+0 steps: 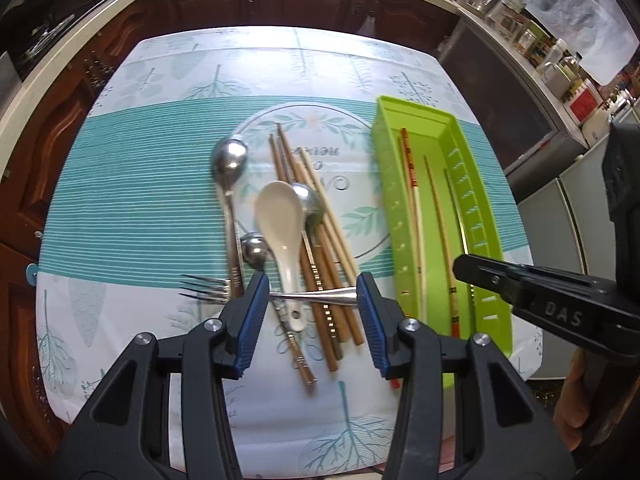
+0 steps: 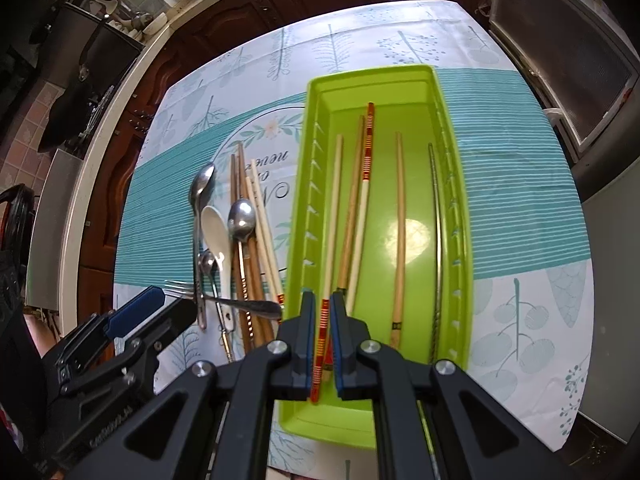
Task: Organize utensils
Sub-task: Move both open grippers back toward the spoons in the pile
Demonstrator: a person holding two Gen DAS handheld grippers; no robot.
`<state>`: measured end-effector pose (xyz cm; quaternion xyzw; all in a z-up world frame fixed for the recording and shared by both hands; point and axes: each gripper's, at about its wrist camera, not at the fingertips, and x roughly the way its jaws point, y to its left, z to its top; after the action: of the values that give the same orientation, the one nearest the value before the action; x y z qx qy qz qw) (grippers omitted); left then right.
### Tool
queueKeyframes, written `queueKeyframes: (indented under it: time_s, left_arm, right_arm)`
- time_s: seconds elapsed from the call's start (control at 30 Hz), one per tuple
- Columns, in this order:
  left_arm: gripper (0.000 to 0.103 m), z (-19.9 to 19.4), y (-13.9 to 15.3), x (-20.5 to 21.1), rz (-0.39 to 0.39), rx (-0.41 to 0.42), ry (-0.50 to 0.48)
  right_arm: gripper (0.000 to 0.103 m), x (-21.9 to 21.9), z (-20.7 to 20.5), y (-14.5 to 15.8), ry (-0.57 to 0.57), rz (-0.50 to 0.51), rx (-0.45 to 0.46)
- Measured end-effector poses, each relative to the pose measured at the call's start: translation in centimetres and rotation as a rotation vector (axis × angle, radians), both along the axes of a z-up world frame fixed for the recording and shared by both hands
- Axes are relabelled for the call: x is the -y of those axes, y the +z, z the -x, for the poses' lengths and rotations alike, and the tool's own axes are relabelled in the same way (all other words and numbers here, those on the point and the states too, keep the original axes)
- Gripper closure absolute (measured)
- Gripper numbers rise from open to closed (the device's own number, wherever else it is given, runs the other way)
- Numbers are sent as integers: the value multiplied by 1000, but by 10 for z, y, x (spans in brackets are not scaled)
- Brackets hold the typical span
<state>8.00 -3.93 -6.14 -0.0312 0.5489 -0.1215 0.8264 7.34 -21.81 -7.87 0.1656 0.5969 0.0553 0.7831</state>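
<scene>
A green tray (image 2: 456,184) lies on the patterned tablecloth and holds several chopsticks. My right gripper (image 2: 327,300) is shut on a cream chopstick with a red-banded end (image 2: 322,332) over the tray's near end. Left of the tray lies a pile: a white ceramic spoon (image 1: 280,216), metal spoons (image 1: 229,156), brown and cream chopsticks (image 1: 316,216), and a metal fork (image 1: 208,290) lying crosswise on top. My left gripper (image 1: 312,292) is open, its fingers on either side of the fork's handle. The right gripper (image 1: 520,284) shows at the left wrist view's right.
The tray (image 1: 388,176) sits at the table's right side. Dark wooden cabinets and a pale counter edge (image 1: 48,64) surround the table. Jars and pots (image 1: 552,52) crowd the counter at the back right. A grey appliance (image 2: 568,64) stands right of the table.
</scene>
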Motion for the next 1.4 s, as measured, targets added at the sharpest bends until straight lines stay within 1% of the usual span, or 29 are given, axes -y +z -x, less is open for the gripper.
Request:
queueKeyframes:
  time_s: [0.1, 0.23, 0.47, 0.83, 1.23, 1.4]
  left_arm:
    - [61, 0, 1, -10, -5, 5, 21]
    - [61, 2, 5, -21, -49, 35, 35]
    - [61, 6, 10, -35, -75, 62, 51]
    - [61, 4, 11, -45, -101, 85, 75]
    - [61, -3, 5, -56, -128, 86, 94]
    - [61, -6, -3, -63, -129, 64, 102]
  right_arm:
    - [96, -8, 2, 3, 13, -1, 8]
    - [96, -19, 1, 6, 36, 1, 14]
    - [96, -35, -2, 7, 64, 1, 17]
    - [96, -50, -7, 8, 96, 16, 23]
    - [96, -66, -15, 4, 131, 24, 17]
    - [94, -73, -18, 2, 146, 26, 12]
